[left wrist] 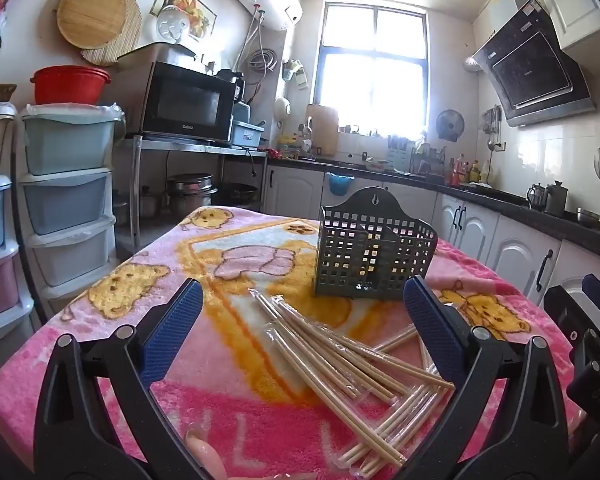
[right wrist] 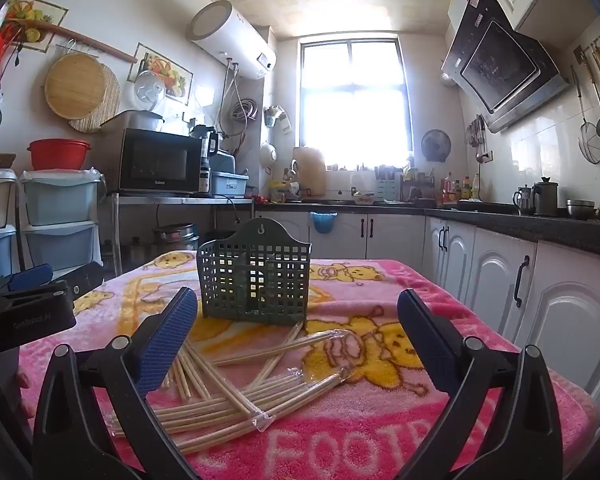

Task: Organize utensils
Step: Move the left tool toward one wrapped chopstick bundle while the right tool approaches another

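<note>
A dark green perforated utensil holder (left wrist: 374,258) stands upright on the pink bear-print blanket (left wrist: 112,320) that covers the table; it also shows in the right wrist view (right wrist: 256,274). Several pairs of wooden chopsticks in clear wrappers (left wrist: 340,354) lie in a loose pile in front of it, also seen in the right wrist view (right wrist: 236,384). My left gripper (left wrist: 302,308) is open and empty, hovering over the pile. My right gripper (right wrist: 296,312) is open and empty, just above the pile, and shows at the right edge of the left wrist view (left wrist: 588,320).
The blanket (right wrist: 380,448) ends at table edges on both sides. Stacked plastic drawers (left wrist: 66,196) stand to the left. White cabinets (right wrist: 500,276) under a dark counter run along the right. A microwave (left wrist: 186,102) sits on a steel shelf behind.
</note>
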Motion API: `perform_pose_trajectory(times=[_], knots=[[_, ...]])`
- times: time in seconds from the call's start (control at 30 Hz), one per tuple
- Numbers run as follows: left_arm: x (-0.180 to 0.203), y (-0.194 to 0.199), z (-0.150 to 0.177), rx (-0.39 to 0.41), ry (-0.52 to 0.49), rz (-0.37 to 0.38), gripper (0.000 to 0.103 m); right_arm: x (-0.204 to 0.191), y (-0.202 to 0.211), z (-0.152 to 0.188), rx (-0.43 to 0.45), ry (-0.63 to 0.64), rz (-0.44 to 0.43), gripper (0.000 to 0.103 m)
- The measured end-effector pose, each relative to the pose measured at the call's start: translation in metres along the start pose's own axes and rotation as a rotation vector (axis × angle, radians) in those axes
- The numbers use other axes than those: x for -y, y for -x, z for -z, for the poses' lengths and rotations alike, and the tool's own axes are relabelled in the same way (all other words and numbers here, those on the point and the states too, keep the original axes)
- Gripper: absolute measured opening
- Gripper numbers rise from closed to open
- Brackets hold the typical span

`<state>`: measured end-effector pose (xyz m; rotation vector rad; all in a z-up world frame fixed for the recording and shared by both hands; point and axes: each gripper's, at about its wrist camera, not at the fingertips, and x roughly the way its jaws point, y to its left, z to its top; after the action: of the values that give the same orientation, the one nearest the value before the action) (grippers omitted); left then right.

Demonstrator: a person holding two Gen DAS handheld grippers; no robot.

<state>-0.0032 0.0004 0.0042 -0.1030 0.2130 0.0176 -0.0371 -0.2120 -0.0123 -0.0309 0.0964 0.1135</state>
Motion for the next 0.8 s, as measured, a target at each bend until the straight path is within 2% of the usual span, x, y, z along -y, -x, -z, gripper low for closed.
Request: perform_pose_trajectory(times=[0.4,0.8], knots=[[-0.007,-0.002,0.000,-0.005,0.026,-0.021,0.093,-0.008,-0.007,-0.001,-0.010,0.014,-0.006,0.097],[-0.031,-0.010,-0.009,-0.014,0.063,-0.084,0.093,-0.015,-0.023,-0.007,-0.047,0.064,-0.082,0.097]])
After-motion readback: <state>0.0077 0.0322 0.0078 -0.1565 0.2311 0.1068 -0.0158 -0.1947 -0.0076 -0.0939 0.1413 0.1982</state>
